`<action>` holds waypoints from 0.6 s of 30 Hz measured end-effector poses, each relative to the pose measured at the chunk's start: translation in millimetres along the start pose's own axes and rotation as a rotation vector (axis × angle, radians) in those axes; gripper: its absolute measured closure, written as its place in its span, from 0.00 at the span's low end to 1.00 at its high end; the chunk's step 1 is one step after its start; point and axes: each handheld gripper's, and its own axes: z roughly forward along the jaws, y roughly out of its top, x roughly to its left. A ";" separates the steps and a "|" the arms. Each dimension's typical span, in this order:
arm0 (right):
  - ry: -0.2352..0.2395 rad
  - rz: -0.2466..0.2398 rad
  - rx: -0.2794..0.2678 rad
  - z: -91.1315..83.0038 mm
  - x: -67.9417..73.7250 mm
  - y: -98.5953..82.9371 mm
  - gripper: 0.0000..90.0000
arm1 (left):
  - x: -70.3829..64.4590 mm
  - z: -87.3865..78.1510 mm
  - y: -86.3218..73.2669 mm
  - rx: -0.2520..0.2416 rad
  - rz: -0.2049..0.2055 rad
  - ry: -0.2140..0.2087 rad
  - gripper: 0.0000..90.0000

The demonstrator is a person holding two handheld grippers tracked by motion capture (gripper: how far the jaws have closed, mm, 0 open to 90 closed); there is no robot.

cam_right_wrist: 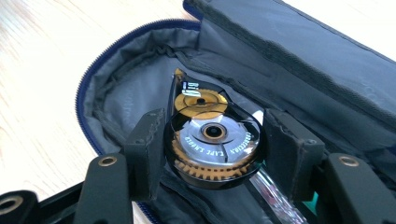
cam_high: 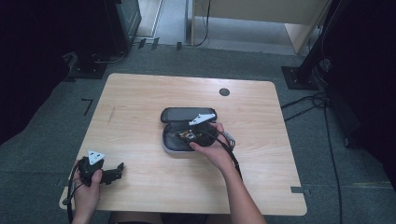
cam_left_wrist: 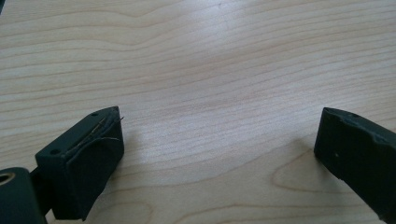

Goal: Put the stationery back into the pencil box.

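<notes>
The correction tape dispenser (cam_right_wrist: 212,140) is a small rounded body of clear dark plastic. Through its shell show a silver reel printed with lettering, a smaller gold reel beyond it and a toothed orange wheel under the silver one. It lies flat side up inside the open case (cam_right_wrist: 121,93), pinched at its two sides between the jaws of the right hand-held gripper (cam_right_wrist: 212,149).

The case is a dark, oblong zip pouch with a grey fabric lining and a blue zipper edge. It lies open at the middle of the bench (cam_high: 140,93), its lid (cam_high: 187,114) folded back on the far side.
</notes>
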 end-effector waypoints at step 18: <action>0.000 0.012 -0.023 -7.4 -6.4 -4.4 0.46 | 0.0 0.0 0.0 0.000 0.000 0.000 0.02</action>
